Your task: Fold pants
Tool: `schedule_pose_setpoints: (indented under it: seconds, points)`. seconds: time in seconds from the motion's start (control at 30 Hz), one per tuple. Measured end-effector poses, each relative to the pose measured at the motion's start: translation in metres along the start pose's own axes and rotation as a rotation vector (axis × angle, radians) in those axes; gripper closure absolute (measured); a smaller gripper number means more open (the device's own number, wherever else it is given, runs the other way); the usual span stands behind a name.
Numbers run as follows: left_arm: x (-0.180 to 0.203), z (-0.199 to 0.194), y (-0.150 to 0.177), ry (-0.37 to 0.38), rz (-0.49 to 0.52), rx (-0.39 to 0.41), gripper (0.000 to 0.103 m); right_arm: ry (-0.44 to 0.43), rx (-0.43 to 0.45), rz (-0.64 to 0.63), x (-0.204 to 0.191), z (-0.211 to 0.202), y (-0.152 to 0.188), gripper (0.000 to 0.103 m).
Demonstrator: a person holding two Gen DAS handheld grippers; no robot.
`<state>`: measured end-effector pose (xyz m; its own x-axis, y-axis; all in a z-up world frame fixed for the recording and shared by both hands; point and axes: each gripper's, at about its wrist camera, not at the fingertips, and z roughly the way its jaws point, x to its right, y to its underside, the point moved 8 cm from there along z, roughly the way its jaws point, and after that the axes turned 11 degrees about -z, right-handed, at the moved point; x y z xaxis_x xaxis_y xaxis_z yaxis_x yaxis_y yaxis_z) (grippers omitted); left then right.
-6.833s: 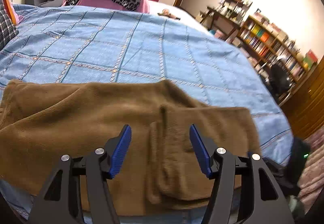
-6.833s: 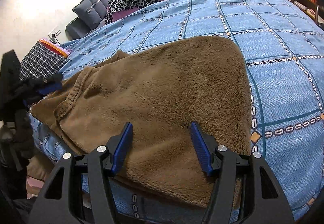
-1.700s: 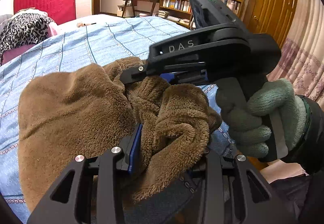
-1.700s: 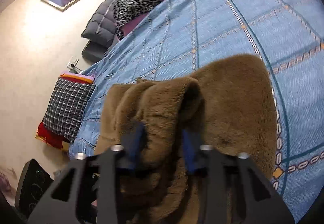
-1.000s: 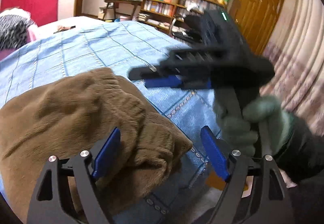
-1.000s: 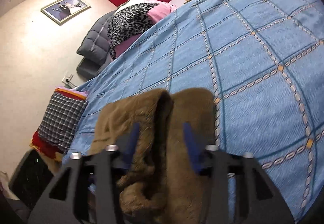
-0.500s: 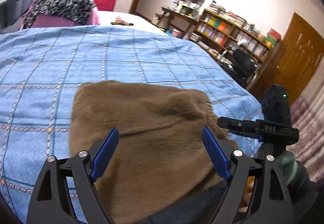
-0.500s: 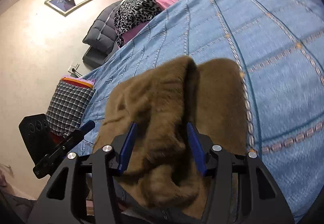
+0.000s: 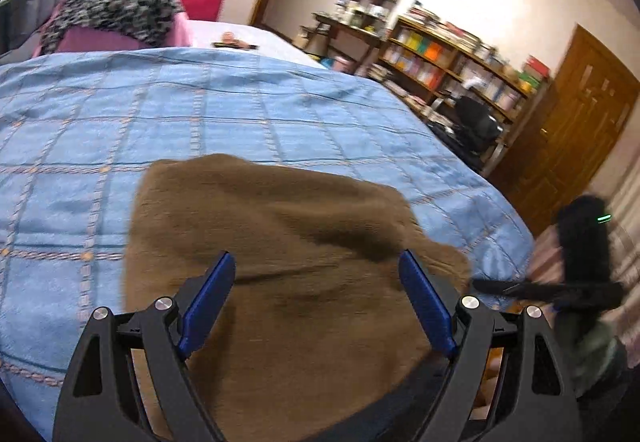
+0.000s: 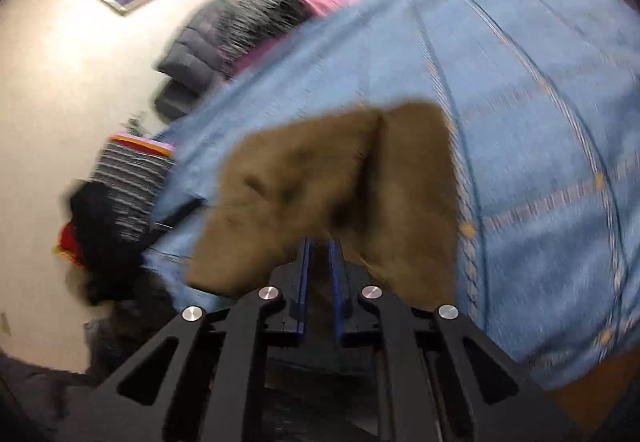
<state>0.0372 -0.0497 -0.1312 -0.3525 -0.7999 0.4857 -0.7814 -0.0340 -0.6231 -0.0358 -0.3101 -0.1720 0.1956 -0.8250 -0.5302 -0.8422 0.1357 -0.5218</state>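
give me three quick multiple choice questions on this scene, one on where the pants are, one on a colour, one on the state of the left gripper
1. Where do the brown pants lie?
A. on the blue bedspread
B. on a chair
C. on the floor

2. What colour are the pads of the left gripper?
A. red
B. blue
C. white

3. How does the left gripper stand?
A. shut on the pants
B. shut on nothing
C. open, above the pants

Answers:
1 A, the folded fleece lies flat on the checked cover near the bed's edge.
2 B, both pads show blue against the black frame.
3 C, its pads stand wide apart with nothing between them.

warm indoor light | heavy motion blur, perhaps worst right | fisheye-curved edges
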Motion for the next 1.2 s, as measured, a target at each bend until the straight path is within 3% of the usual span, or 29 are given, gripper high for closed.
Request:
schedule_pose_setpoints:
  seconds: [0.07, 0.13, 0.2, 0.23, 0.53, 0.67, 0.87, 0.93, 1.0, 1.1, 1.2]
  points:
    - [0.017, 0.012, 0.011, 0.033, 0.033, -0.044, 0.02, -0.041, 0.013, 0.059, 0.007, 0.005, 0.005, 0.093]
    - [0.032, 0.027, 0.029, 0.037, 0.089, -0.093, 0.02, -0.068, 0.047, 0.091, 0.008, -0.001, 0.0, 0.084]
    - [0.04, 0.043, 0.05, 0.024, 0.143, -0.148, 0.019, -0.071, 0.069, 0.114, 0.011, -0.007, -0.003, 0.038]
    - [0.04, 0.046, 0.057, 0.013, 0.16, -0.152, 0.019, -0.068, 0.093, 0.122, 0.013, -0.013, -0.005, 0.032]
    - [0.038, 0.039, 0.074, 0.016, 0.194, -0.148, 0.018, -0.18, 0.034, 0.239, 0.017, 0.014, -0.004, 0.032]
    - [0.039, 0.04, 0.074, 0.013, 0.2, -0.137, 0.018, -0.202, 0.022, 0.263, 0.015, 0.027, -0.013, 0.026]
    - [0.039, 0.038, 0.075, 0.012, 0.2, -0.131, 0.018, -0.174, -0.01, 0.254, 0.012, 0.045, -0.021, 0.025]
    - [0.04, 0.038, 0.075, 0.008, 0.202, -0.131, 0.018, -0.119, -0.019, 0.218, 0.011, 0.049, -0.023, 0.033]
    - [0.04, 0.037, 0.074, 0.01, 0.199, -0.133, 0.018, -0.067, -0.024, 0.171, 0.008, 0.048, -0.022, 0.054]
    - [0.041, 0.035, 0.071, 0.024, 0.191, -0.139, 0.018, -0.027, -0.011, 0.13, 0.004, 0.04, -0.021, 0.069]
    - [0.042, 0.028, 0.063, 0.04, 0.174, -0.133, 0.018, -0.003, 0.029, 0.068, -0.005, 0.024, -0.027, 0.076]
